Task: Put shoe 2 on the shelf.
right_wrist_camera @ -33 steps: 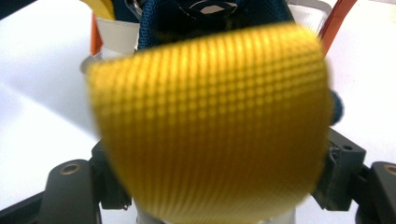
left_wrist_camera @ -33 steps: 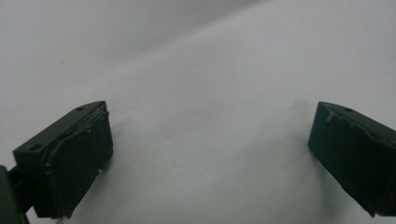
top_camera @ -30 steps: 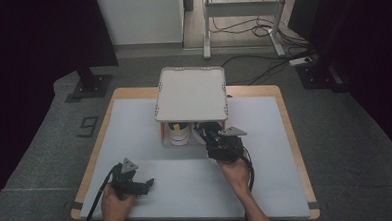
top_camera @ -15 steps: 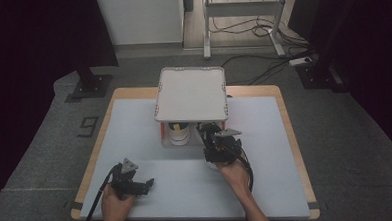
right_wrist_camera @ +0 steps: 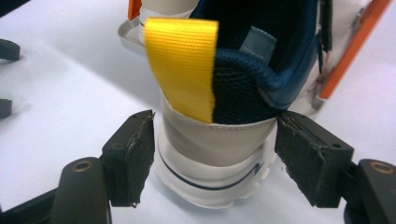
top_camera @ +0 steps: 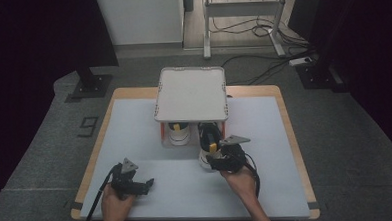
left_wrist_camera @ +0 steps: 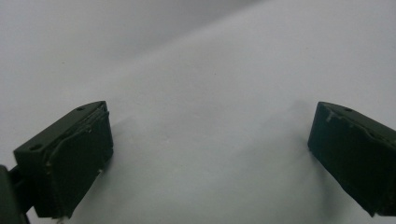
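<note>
While its toe sits under the white shelf (top_camera: 191, 94), the shoe (right_wrist_camera: 219, 121) stands on the table (top_camera: 267, 187), heel with yellow pull tab between the right gripper (right_wrist_camera: 212, 156) jaws, spread, not clamping. Second shoe (top_camera: 178, 133) under shelf. Left gripper (left_wrist_camera: 210, 158) wide apart, over bare table.

You can read just one sign, a dark figure shaped like a 9 lying on the grey floor mat (top_camera: 50, 142) left of the table (top_camera: 267, 187), while the shoe (right_wrist_camera: 219, 116), its yellow tab (right_wrist_camera: 182, 60) and the white tray (top_camera: 191, 93) bear no legible text.
</note>
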Available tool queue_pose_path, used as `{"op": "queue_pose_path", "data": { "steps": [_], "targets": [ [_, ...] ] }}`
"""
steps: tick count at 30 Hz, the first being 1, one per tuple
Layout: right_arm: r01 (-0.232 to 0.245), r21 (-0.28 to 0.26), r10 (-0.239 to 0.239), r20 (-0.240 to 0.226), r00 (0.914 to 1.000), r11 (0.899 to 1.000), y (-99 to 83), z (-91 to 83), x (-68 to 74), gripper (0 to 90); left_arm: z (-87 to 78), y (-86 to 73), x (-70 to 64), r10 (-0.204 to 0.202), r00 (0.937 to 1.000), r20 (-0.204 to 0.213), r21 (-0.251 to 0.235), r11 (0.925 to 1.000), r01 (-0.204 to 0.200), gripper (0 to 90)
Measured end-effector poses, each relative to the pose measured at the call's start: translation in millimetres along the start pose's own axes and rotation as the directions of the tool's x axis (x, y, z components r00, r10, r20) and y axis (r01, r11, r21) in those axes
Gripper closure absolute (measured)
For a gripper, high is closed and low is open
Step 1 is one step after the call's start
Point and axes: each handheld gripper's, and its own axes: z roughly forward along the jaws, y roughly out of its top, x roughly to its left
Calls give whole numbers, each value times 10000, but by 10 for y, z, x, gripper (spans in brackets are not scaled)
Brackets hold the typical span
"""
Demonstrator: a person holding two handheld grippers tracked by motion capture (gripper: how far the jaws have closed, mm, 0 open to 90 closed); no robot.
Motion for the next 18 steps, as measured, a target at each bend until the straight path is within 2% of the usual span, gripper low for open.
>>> {"op": "queue_pose_path", "data": {
  "steps": [4, 5, 6, 7, 8, 9, 10, 11, 12, 13, 14, 18],
  "targets": [
    [0, 0, 0, 63, 10000, 10000, 20, 34, 9, 284, 0, 0, 0, 1, 10000, -2, -4, 10000, -1, 0],
    [9, -39, -9, -17, 10000, 10000, 15, -4, -2, 322, 0, 0, 0, 1, 10000, 0, -2, 10000, -1, 0],
    [9, -39, -9, -17, 10000, 10000, 15, -4, -2, 322, 0, 0, 0, 1, 10000, 0, -2, 10000, -1, 0],
    [112, -237, -115, -130, 9998, 9997, -5, -96, -3, 419, 0, 0, 0, 1, 10000, -1, -2, 10000, -1, 0],
    [147, -325, -153, -154, 9998, 9994, -13, -131, 0, 461, 0, 0, 0, -1, 10000, -1, -2, 10000, 1, 0],
    [147, -325, -153, -154, 9998, 9994, -13, -131, 0, 461, 0, 0, 0, -1, 10000, -1, -2, 10000, 1, 0],
    [235, -524, -260, -490, 9985, 9984, -32, -222, 7, 578, 0, 0, 0, 1, 10000, -3, -1, 10000, -1, 0],
    [235, -524, -260, -490, 9985, 9984, -32, -222, 7, 578, 0, 0, 0, 1, 10000, -3, -1, 10000, -1, 0],
    [295, -524, -333, -724, 9968, 9982, -38, -250, 20, 612, 0, 0, 0, 0, 10000, 0, -1, 10000, 0, 0],
    [625, -329, -654, -977, 9931, 9975, -43, -261, 71, 674, 0, 0, 0, 0, 10000, 2, 0, 10000, 0, 0],
    [795, -238, -815, -1038, 9912, 9966, -44, -245, 97, 691, 0, 0, 0, 0, 10000, 1, 0, 10000, 0, 0],
    [990, -100, -995, -1116, 9888, 9950, -35, -144, 137, 730, 0, 0, 0, 0, 10000, -2, -3, 10000, 0, 0]
  ]
}}
